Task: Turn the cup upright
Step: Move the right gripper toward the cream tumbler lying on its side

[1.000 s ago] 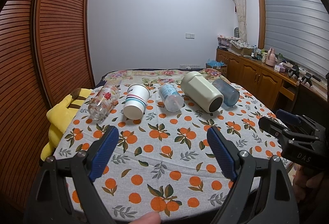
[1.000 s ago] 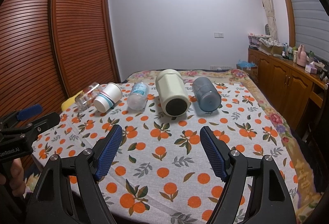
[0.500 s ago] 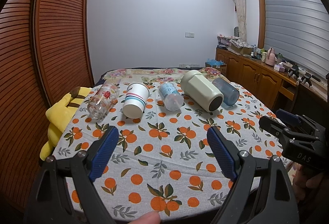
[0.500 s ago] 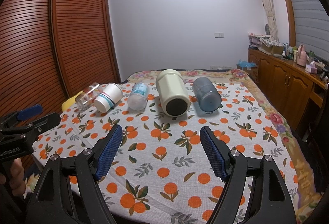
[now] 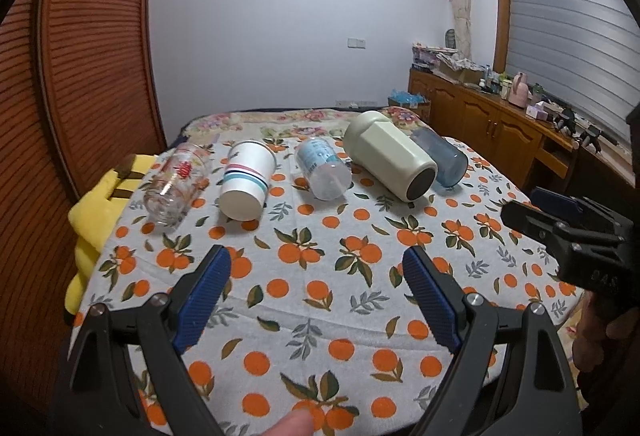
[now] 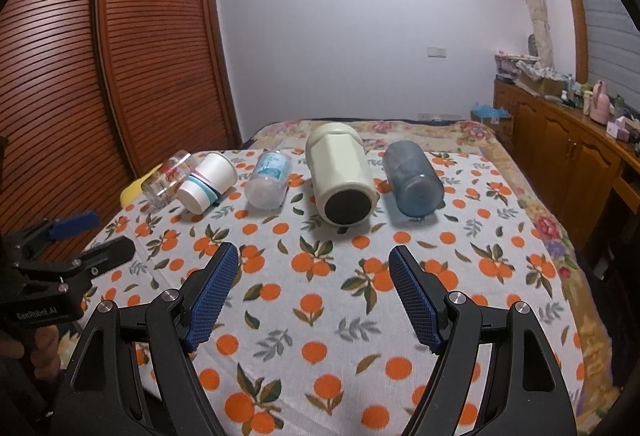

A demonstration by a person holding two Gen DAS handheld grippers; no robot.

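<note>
Several cups lie on their sides in a row on the orange-print cloth (image 5: 320, 276): a clear glass with red print (image 5: 174, 184), a white paper cup with stripes (image 5: 248, 186), a clear plastic cup with a blue label (image 5: 322, 168), a large cream tumbler (image 5: 390, 162) and a blue-grey cup (image 5: 444, 160). In the right wrist view they show as glass (image 6: 166, 180), paper cup (image 6: 208, 182), plastic cup (image 6: 270, 180), cream tumbler (image 6: 342, 174) and blue cup (image 6: 412, 178). My left gripper (image 5: 316, 284) is open and empty, short of the row. My right gripper (image 6: 314, 282) is open and empty, facing the tumbler.
A yellow plush (image 5: 100, 204) lies off the cloth's left edge by the wooden slatted wardrobe (image 5: 80, 76). A wooden cabinet (image 5: 500, 132) with clutter runs along the right wall. The other gripper shows at each view's side (image 5: 560, 232) (image 6: 60, 256).
The left wrist view has shifted slightly, the cups sitting a little higher and nearer. The right gripper has barely moved. Both stay open.
</note>
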